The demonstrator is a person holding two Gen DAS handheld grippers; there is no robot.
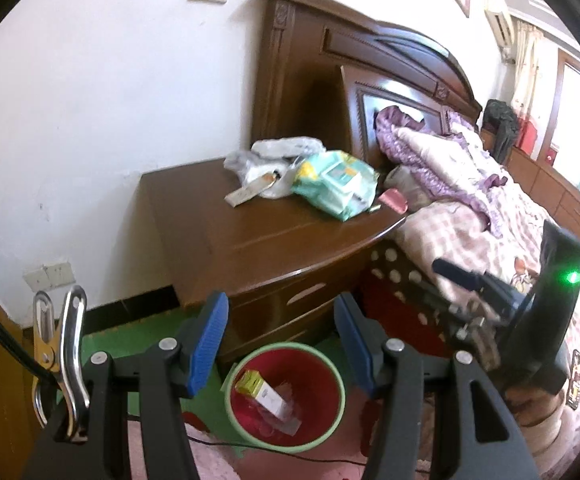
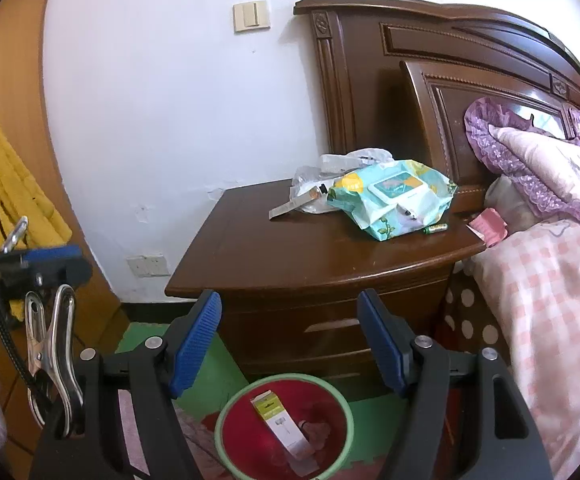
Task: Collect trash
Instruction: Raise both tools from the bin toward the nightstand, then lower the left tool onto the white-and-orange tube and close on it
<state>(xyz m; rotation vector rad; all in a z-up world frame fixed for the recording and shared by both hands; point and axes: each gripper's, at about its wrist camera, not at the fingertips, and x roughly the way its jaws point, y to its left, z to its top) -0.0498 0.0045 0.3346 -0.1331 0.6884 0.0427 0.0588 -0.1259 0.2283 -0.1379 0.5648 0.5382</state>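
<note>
In the left wrist view, the left gripper (image 1: pixel 280 336) was seen with its blue pads (image 1: pixel 206 342) apart and nothing between them, so it was open and empty. Below it, on the floor, a red bin (image 1: pixel 331 384) with a green rim was seen. A small box (image 1: pixel 264 392) with a yellow-green end was lying inside the bin, with some clear wrap beside it. Behind the bin stood a brown nightstand (image 1: pixel 258 240). On its top, near the back, a wipes pack (image 1: pixel 331 184), a white plastic bag (image 1: pixel 266 156) and a flat tube (image 1: pixel 248 192) were lying close together. The bed (image 1: pixel 469 216) with pink and purple covers was just beside the nightstand. The right gripper (image 1: pixel 465 280) was seen over the bed edge, a bit blurred. In the right wrist view, the right gripper (image 2: pixel 290 340) was held wide open, with nothing between its pads (image 2: pixel 196 344). The red bin (image 2: pixel 226 412) was seen right under it, with the box (image 2: pixel 284 428) still lying inside. On the nightstand (image 2: pixel 309 256) the wipes pack (image 2: pixel 389 196), the bag (image 2: pixel 345 160) and the tube (image 2: pixel 295 204) were seen, and a small green battery (image 2: pixel 435 229) lay beside the pack. The left gripper (image 2: pixel 50 266) was seen at the left edge, and its state cannot be told there.
</note>
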